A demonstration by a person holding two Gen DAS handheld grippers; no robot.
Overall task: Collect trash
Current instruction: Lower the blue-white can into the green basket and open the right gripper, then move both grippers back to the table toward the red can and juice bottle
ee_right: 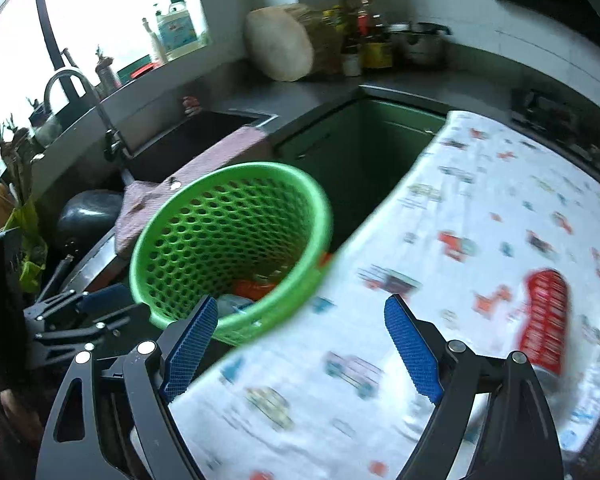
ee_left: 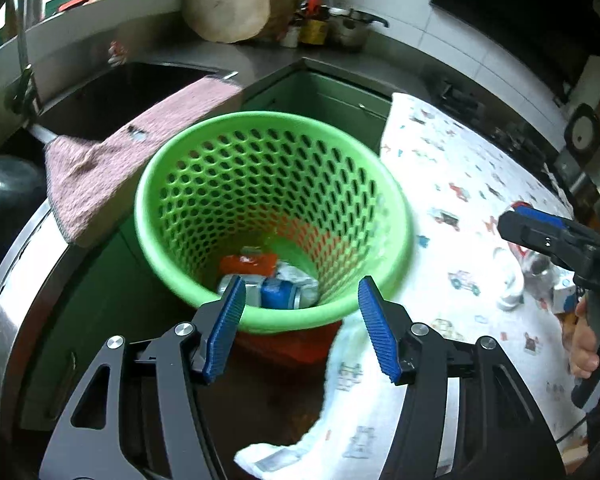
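A green perforated basket (ee_left: pixel 342 216) stands off the edge of a cloth-covered counter. At its bottom lie an orange wrapper (ee_left: pixel 248 266), a blue crushed can (ee_left: pixel 278 294) and crumpled white paper (ee_left: pixel 296 274). My left gripper (ee_left: pixel 302 292) hovers open over the basket's near rim with nothing between its pads. My right gripper (ee_right: pixel 300 308) is open and empty above the cloth's edge, beside the basket (ee_right: pixel 188 240). A red can (ee_right: pixel 546 316) lies on the cloth to its right. In the left wrist view the right gripper's fingers (ee_left: pixel 540 236) reach in from the right above a clear bottle (ee_left: pixel 536 270).
A white cloth printed with cars (ee_right: pixel 480 208) covers the counter. A pink towel (ee_left: pixel 112 168) hangs over the sink's (ee_right: pixel 196 140) edge by the faucet (ee_right: pixel 80 84). A round wooden block (ee_left: pixel 228 4), bottles (ee_left: pixel 314 16) and a pot (ee_left: pixel 352 28) stand at the back corner.
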